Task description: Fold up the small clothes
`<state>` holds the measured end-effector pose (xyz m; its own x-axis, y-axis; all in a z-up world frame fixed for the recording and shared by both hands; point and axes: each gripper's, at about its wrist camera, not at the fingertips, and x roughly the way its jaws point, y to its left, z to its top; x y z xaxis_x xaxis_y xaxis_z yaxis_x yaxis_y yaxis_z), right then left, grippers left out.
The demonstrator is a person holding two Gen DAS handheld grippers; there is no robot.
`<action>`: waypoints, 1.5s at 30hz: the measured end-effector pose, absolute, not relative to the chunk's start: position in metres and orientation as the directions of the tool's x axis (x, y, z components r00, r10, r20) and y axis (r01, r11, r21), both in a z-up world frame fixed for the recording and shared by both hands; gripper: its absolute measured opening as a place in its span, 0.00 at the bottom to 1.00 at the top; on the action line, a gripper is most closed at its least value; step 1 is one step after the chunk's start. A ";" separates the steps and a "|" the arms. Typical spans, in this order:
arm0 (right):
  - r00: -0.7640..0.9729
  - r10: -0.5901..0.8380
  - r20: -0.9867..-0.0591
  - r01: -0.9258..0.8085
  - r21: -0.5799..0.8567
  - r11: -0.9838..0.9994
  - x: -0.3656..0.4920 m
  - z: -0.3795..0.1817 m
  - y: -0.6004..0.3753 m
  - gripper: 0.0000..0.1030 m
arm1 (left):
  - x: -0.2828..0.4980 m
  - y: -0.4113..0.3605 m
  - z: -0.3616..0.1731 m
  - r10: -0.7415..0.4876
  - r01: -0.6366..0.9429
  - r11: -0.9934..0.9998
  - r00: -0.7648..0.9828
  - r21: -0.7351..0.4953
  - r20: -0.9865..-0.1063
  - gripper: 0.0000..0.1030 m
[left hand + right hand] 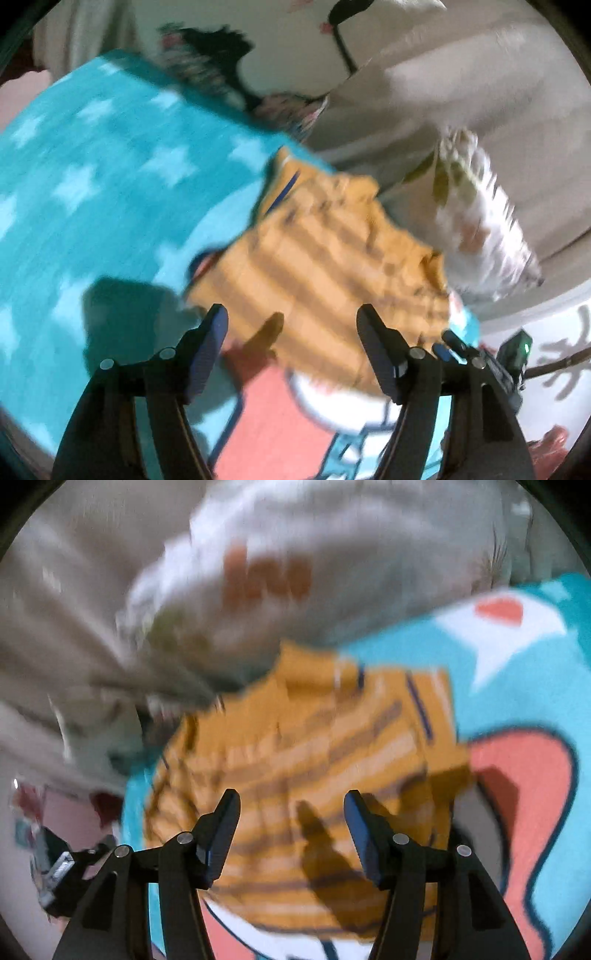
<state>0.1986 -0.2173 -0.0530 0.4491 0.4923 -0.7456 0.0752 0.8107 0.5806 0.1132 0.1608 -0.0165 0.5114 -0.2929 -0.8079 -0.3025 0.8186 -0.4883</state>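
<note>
The orange striped garment (332, 254) lies rumpled on the turquoise blanket (96, 155), directly ahead of both the left hand-held gripper (291, 347) and right hand-held gripper (291, 830), jaws apart, empty, neither clearly nearer.

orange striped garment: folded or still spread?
Cannot tell for sure. The orange striped garment lies bunched and wrinkled on the turquoise blanket, not flat; motion blur hides any clean fold. Neither open gripper holds it.
</note>
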 end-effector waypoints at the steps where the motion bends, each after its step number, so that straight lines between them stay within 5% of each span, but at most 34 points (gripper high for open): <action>1: 0.436 0.478 -0.762 0.086 0.564 0.821 0.194 -0.062 -0.222 0.61 | 0.096 0.160 -0.017 -0.270 -0.313 0.826 0.510 -0.469 -0.817 0.69; 6: 0.427 0.476 -0.769 0.180 0.588 0.789 0.188 -0.089 -0.270 0.33 | 0.034 0.168 -0.007 -0.103 -0.368 0.871 0.513 -0.327 -0.852 0.69; 11: 0.475 0.375 -0.796 0.145 0.491 0.859 0.185 -0.060 -0.270 0.41 | 0.006 0.183 -0.002 -0.006 -0.415 0.875 0.507 -0.250 -0.862 0.70; 21: 0.475 0.385 -0.791 -0.091 0.391 0.916 0.208 -0.010 -0.126 0.41 | 0.048 0.195 -0.023 -0.158 -0.296 0.891 0.507 -0.343 -0.848 0.70; 35: 0.411 0.125 -0.903 -0.234 0.028 0.972 0.327 -0.069 0.130 0.41 | 0.061 0.300 -0.046 -0.181 -0.268 0.906 0.454 -0.327 -0.873 0.70; 39: 0.410 0.061 -0.910 -0.306 -0.074 0.949 0.327 -0.078 0.174 0.31 | 0.068 0.316 -0.054 -0.217 -0.274 0.891 0.442 -0.362 -0.870 0.70; 43: 0.397 0.186 -0.899 -0.292 0.068 0.954 0.318 -0.056 0.148 0.33 | 0.078 0.313 -0.056 -0.233 -0.241 0.900 0.440 -0.363 -0.868 0.70; 45: 0.391 0.276 -0.878 -0.270 0.177 0.946 0.305 -0.041 0.120 0.47 | 0.086 0.308 -0.057 -0.255 -0.224 0.899 0.434 -0.378 -0.864 0.70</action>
<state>0.3051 0.1201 -0.0408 0.3912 0.2760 -0.8780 -0.2701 0.9464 0.1772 0.0856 0.3080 -0.0573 0.4345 -0.2551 -0.8638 -0.2236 0.8985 -0.3778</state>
